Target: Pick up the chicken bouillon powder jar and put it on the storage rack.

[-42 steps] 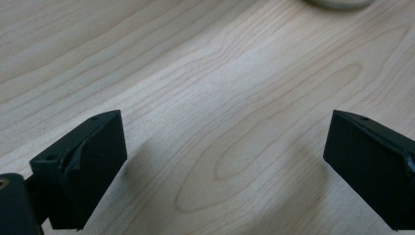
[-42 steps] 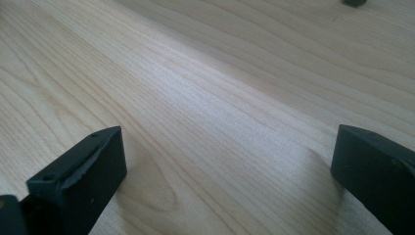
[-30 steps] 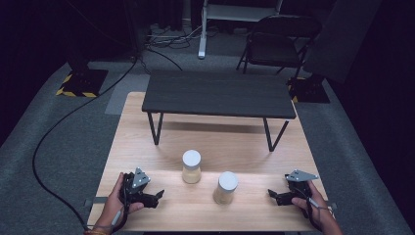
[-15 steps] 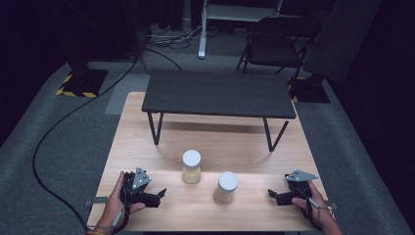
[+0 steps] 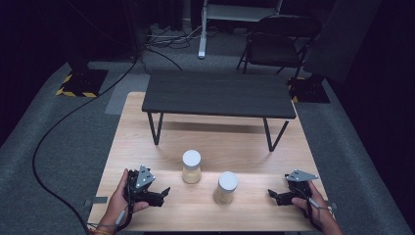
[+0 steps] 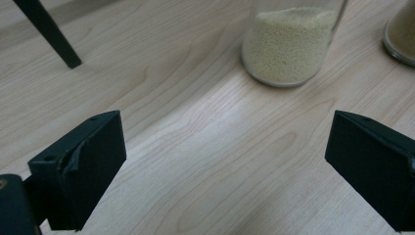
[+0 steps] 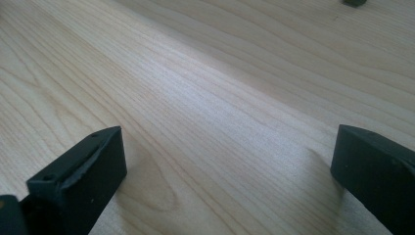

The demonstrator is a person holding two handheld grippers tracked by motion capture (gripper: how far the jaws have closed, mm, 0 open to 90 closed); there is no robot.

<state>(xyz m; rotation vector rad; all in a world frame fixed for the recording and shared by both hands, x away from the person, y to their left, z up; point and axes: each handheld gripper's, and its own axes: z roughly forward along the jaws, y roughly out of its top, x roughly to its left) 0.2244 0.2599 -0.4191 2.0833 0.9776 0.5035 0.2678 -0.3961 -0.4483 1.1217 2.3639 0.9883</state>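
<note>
Wooden table (image 5: 244, 147), two grain jars (image 5: 191, 166)

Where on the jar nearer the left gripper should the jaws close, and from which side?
Grip the jar around its glass body, below the white lid. It stands upright, so a level approach by the open left gripper from the person's side probably fits, away from the other jar.

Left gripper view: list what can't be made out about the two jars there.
- Near jar: lid and upper body cut off by the top edge; pale grain fills what shows.
- Second jar: cut off by the right and top edges, just a base corner with brownish contents.
- Left tool: jaws wide apart, holding nothing.
</note>
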